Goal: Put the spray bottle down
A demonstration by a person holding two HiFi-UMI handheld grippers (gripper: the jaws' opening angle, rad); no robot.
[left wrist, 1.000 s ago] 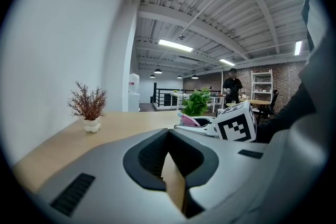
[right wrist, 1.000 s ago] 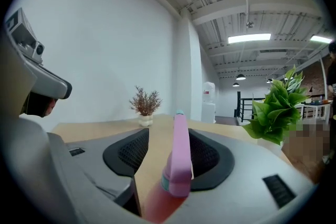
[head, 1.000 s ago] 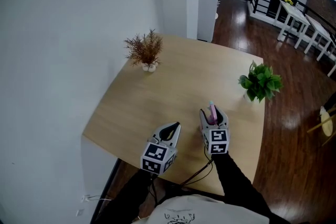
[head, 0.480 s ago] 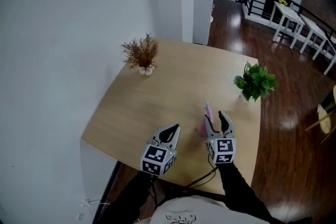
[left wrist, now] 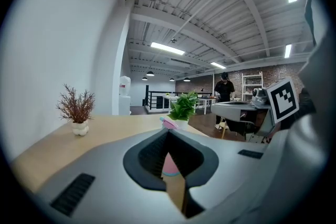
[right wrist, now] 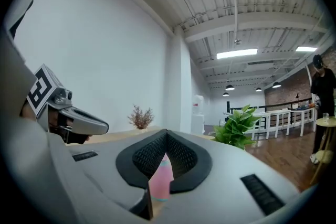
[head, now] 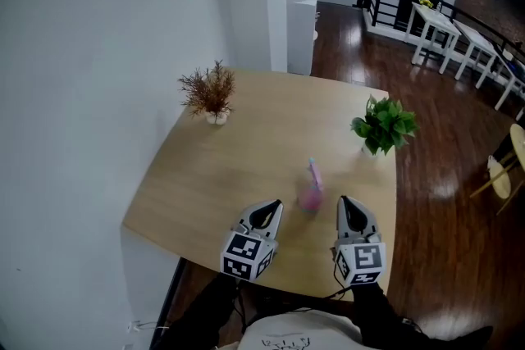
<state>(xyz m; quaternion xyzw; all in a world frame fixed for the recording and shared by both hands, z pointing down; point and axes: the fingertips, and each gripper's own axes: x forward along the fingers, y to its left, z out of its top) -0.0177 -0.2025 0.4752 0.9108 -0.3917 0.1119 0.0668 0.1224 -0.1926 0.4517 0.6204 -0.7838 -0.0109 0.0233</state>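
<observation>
A pink spray bottle (head: 310, 194) stands upright on the light wooden table (head: 230, 160), free of both grippers. My right gripper (head: 351, 205) is shut and empty, below and right of the bottle near the table's front edge. My left gripper (head: 267, 211) is also shut with nothing in it, below and left of the bottle. In the left gripper view the bottle (left wrist: 169, 165) shows through the gap behind the closed left gripper (left wrist: 169, 130). In the right gripper view the bottle (right wrist: 160, 178) likewise stands beyond the closed right gripper (right wrist: 167, 134).
A dried brown plant in a white pot (head: 209, 93) stands at the table's far left, a green potted plant (head: 383, 125) at its far right. Behind are a water dispenser (head: 299, 4), white tables (head: 435, 25) and a person (left wrist: 224, 89). Dark wood floor lies to the right.
My right gripper let go of the spray bottle, drew back toward me and to the right, and its jaws shut. The bottle stayed standing on the table. The left gripper shifted only slightly.
</observation>
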